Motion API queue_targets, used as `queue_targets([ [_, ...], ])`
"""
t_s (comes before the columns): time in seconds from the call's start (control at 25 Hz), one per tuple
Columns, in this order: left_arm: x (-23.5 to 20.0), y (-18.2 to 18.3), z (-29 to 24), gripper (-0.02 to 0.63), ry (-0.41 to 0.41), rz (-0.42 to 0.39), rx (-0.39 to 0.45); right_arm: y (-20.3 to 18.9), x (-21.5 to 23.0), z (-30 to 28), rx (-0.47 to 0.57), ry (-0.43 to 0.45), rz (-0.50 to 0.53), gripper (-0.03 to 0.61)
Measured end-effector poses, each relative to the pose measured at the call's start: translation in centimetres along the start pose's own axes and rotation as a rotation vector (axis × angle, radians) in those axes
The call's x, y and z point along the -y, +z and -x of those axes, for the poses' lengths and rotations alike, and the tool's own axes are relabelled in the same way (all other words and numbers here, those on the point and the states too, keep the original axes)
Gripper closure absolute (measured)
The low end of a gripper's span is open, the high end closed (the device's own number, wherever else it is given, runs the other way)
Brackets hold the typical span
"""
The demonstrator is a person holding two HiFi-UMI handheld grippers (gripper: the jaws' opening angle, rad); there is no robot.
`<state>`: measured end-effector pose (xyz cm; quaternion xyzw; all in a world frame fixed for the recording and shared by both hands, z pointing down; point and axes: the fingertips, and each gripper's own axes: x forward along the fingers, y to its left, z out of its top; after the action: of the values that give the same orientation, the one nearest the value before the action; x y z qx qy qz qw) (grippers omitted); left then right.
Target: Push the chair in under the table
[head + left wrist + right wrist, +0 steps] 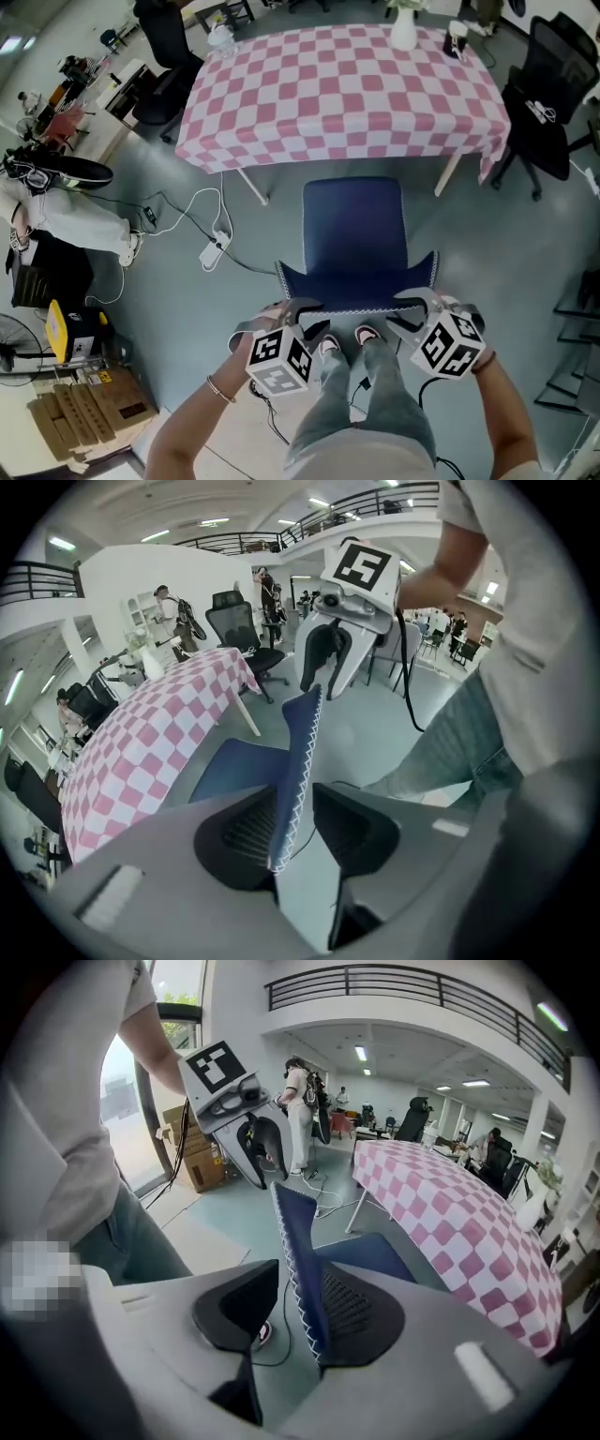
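chair [354,230], blue fabric, white zigzag stitching

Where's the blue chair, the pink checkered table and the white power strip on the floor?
blue chair [354,225]: head view, middle of its seat.
checkered table [342,94]: head view, bare cloth on top.
power strip [215,250]: head view, its white body.

The chair [354,230] stands just before the table [337,89], seat toward it. The left gripper [300,311] and right gripper [412,305] straddle its backrest's [356,284] left and right top corners.
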<state>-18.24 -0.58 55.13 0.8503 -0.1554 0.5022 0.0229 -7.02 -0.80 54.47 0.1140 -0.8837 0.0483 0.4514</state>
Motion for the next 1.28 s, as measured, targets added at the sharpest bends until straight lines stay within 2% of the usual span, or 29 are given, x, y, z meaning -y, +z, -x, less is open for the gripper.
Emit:
queue_targets([
  [0.28,0.2,-0.2,-1.8,0.492,0.012,-0.133,-0.069,-1.2,0.0,-1.4,-0.141,-0.003,0.14,0.448],
  [0.44,0.4,-0.1,-3.3,0.492,0.013,-0.186,-0.106,-1.5,-0.2,-2.4,-0.194,0.005,0.185,0.448],
  [0.68,0.4,0.2,-5.0,0.485,0.007,-0.195,-0.119,-2.5,0.6,-3.9,-0.285,-0.008,0.228,0.448],
  [1.04,0.8,0.1,-6.8,0.479,-0.006,-0.199,-0.135,-2.6,0.1,-6.1,-0.328,0.02,0.241,0.448],
  [1.28,0.7,0.0,-7.8,0.486,-0.018,-0.186,-0.138,-3.0,0.6,-6.9,-0.33,0.001,0.226,0.449],
])
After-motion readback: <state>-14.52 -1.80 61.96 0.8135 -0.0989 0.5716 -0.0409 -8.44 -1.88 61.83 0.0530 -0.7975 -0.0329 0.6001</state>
